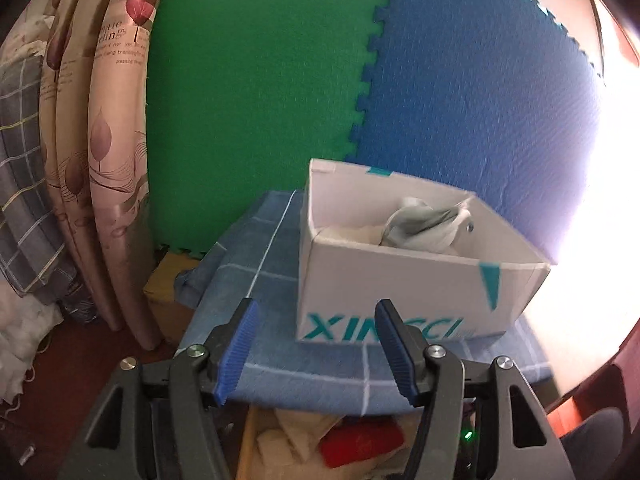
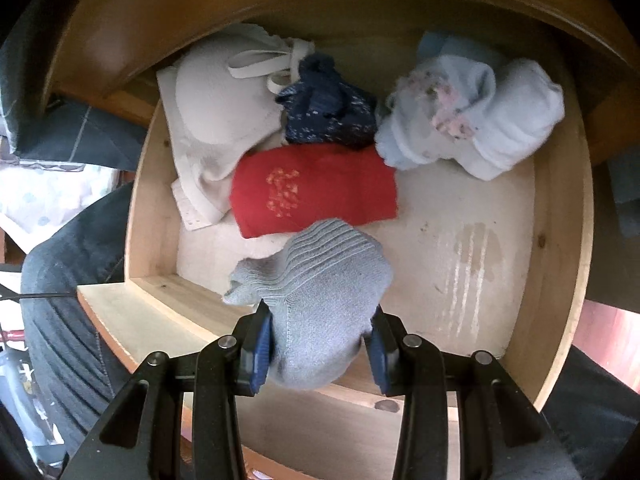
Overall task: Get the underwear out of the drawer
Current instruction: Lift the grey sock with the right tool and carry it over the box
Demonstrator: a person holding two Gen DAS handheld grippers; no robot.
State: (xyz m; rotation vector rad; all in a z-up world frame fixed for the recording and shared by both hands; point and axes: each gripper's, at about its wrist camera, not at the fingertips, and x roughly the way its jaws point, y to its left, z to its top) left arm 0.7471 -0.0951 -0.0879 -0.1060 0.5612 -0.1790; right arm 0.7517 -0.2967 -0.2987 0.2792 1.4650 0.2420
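Observation:
My right gripper (image 2: pixel 318 346) is shut on a grey knitted garment (image 2: pixel 320 300), held above the front of the open wooden drawer (image 2: pixel 560 240). In the drawer lie a red piece (image 2: pixel 316 190), a beige bra (image 2: pixel 216 120), a dark blue speckled piece (image 2: pixel 330 108) and a pale blue bundle (image 2: pixel 472 116). My left gripper (image 1: pixel 316 348) is open and holds nothing. It points at a white cardboard box (image 1: pixel 400 284) on a blue checked cloth (image 1: pixel 264 264). A grey-white garment (image 1: pixel 424 224) lies inside the box.
Green foam mat (image 1: pixel 256 100) and blue foam mat (image 1: pixel 480 100) stand behind the box. Patterned curtains (image 1: pixel 104 152) hang at the left. Bright glare fills the right edge of the left wrist view. A person's dark trouser leg (image 2: pixel 68 280) is left of the drawer.

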